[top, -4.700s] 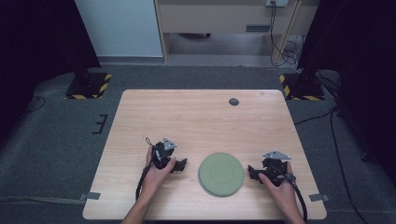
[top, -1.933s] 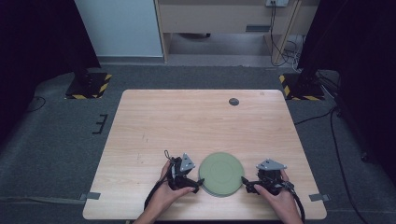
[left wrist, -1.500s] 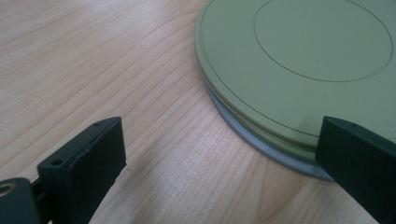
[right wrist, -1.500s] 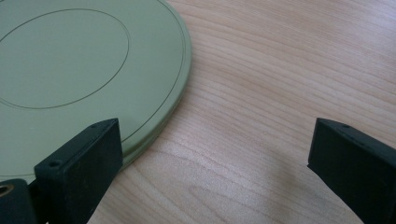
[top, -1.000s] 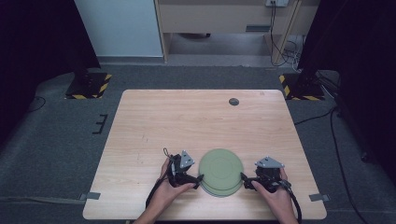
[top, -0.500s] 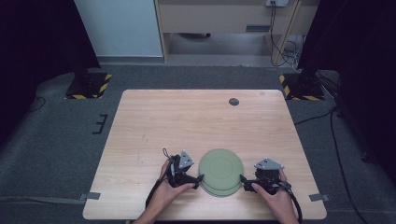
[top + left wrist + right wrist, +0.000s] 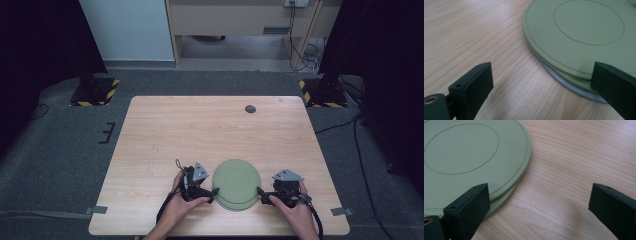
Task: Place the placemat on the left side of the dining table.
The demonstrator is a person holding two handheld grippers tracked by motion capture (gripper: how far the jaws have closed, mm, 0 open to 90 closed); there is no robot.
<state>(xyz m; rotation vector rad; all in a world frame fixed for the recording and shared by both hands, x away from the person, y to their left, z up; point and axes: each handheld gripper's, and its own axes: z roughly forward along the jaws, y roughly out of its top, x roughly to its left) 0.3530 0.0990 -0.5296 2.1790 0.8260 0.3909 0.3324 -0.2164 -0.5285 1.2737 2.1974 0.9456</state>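
High view: both grippers (jaws spread) flank plates (image 7: 236, 183)

Black hand-held gripper (image 7: 214, 191), grey three-cornered plate (image 7: 200, 171)

Green plates (image 7: 236, 181) sit between the left claw (image 7: 214, 191) and right claw (image 7: 260, 193) on the table (image 7: 200, 130).

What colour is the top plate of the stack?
The top plate is plain olive green with thin engraved rings, clearest in the left gripper view.
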